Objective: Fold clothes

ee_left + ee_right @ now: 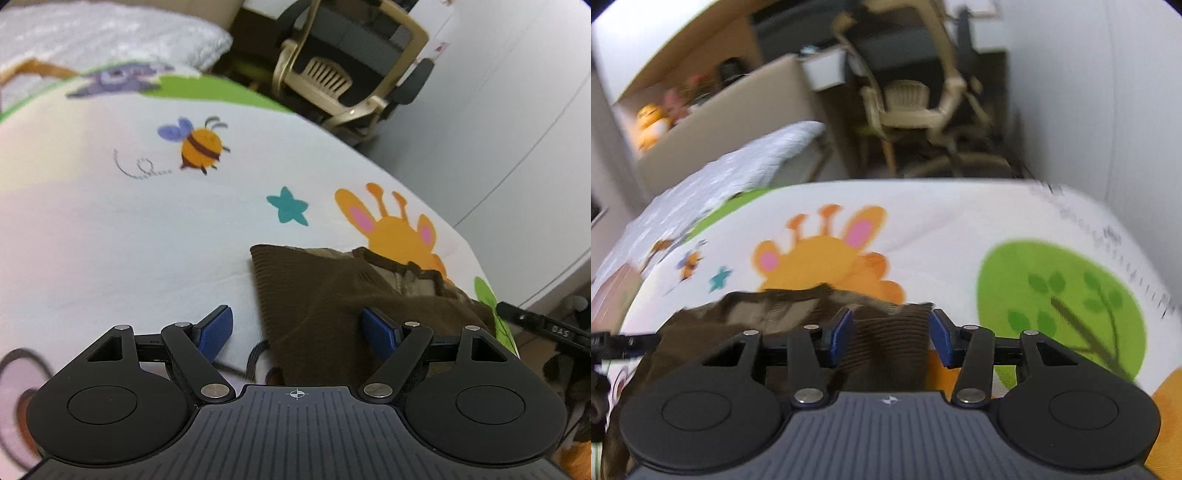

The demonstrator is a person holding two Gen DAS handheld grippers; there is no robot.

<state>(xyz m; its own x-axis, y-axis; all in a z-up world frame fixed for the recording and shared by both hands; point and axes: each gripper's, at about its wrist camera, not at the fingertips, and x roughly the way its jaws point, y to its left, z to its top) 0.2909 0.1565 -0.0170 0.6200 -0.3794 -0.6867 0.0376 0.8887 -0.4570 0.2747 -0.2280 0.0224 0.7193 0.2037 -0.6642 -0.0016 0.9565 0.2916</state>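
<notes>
A brown ribbed knit garment (332, 295) lies crumpled on a white bed sheet with cartoon prints (129, 229). My left gripper (297, 328) is open, its blue pads wide apart, just above the garment's near left edge. In the right wrist view the same garment (886, 343) lies under my right gripper (891, 334), which is open with a ribbed strip of the cloth between its pads, not pinched. The garment's near part is hidden under both grippers.
The sheet (960, 221) carries a bee (201, 146), a teal star (288, 206), an orange animal (827, 254) and a green tree (1063, 306). Beyond the bed's far edge stands a beige chair (343, 77). A white wall (1089, 92) is on the right. The other gripper's tip (535, 325) shows at right.
</notes>
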